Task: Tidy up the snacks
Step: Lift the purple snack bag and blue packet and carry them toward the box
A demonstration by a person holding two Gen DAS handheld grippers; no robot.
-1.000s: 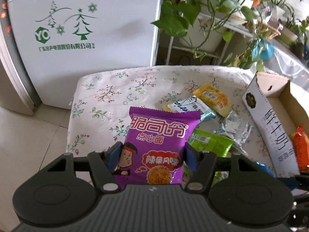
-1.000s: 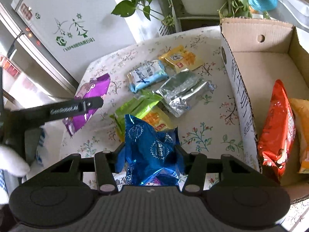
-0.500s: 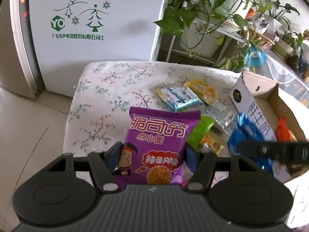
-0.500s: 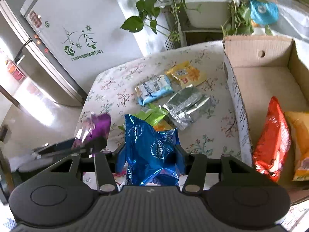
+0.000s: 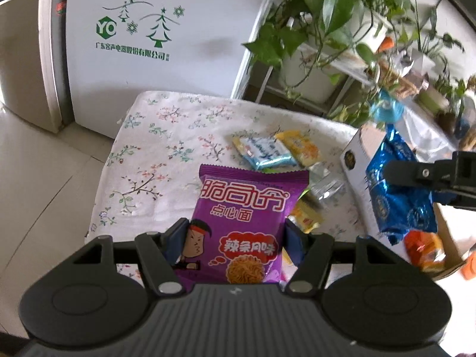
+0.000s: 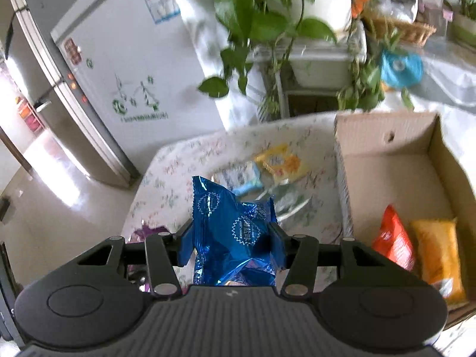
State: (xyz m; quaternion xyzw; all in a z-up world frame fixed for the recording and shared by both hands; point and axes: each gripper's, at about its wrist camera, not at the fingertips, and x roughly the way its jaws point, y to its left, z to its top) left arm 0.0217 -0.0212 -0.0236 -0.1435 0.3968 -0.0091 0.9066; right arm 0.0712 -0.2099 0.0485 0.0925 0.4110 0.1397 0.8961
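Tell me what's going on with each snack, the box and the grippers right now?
Left hand-held gripper: shut on purple pack.
Purple pack: held upright, off the table.
Right hand-held gripper: shut on blue pack.
Blue pack: held up, crumpled.
Box: open, partly filled.
Red pack: lying in box.
Orange pack: lying in box, beside the red one.
Yellow pack: flat on table.

Your work surface is a table under a white floral cloth (image 5: 154, 160), with the cardboard box (image 6: 395, 160) standing on it at three o'clock. Toward twelve o'clock you have a light blue packet (image 5: 264, 153) just beside a yellow packet (image 5: 300, 147). Nearer you lie crinkled silver packets (image 5: 325, 183), with a green and a small yellow-orange packet (image 5: 303, 220) at their near edge.
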